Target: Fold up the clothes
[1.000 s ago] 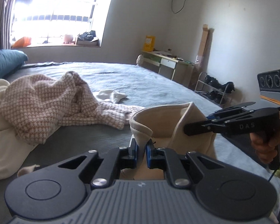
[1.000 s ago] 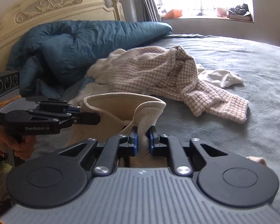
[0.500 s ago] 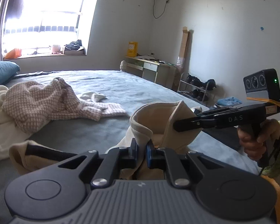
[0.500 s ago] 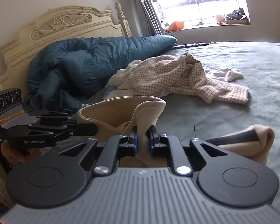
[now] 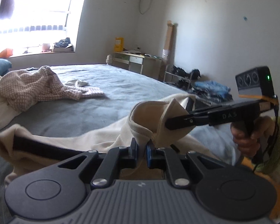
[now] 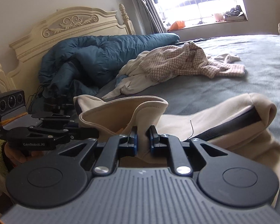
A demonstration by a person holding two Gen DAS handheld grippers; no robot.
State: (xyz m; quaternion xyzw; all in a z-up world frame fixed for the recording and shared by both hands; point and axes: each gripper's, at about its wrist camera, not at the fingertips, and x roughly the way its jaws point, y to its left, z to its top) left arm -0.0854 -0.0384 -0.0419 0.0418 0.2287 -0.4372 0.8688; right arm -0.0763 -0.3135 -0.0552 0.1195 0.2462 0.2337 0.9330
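1. Spreading across most of both views, the wide grey-blue bed sheet (image 5: 121, 85) carries everything; its near half is bare except for the garment in hand.
2. Bunched against the carved cream headboard (image 6: 69, 26) at the far left of the right wrist view, a dark teal padded duvet (image 6: 87, 56) lies out of the way.
3. Draped over the near edge of the bed, the cream fleece garment with a dark stripe (image 5: 69, 141) is the piece being worked: one end is lifted, the rest lies loosely doubled, so by my reading the fold is only begun and needs laying flat.
4. Heaped farther back, a pink-and-white checked knit top (image 6: 179, 61) on a white cloth (image 6: 132, 82) looks unfolded, still to be done.
5. Clamped together on the cream garment's hem, the left gripper (image 5: 141, 149) pinches one bunch of the raised edge.
6. Beside it, the right gripper (image 6: 143, 140) is likewise pressed closed on that hem.
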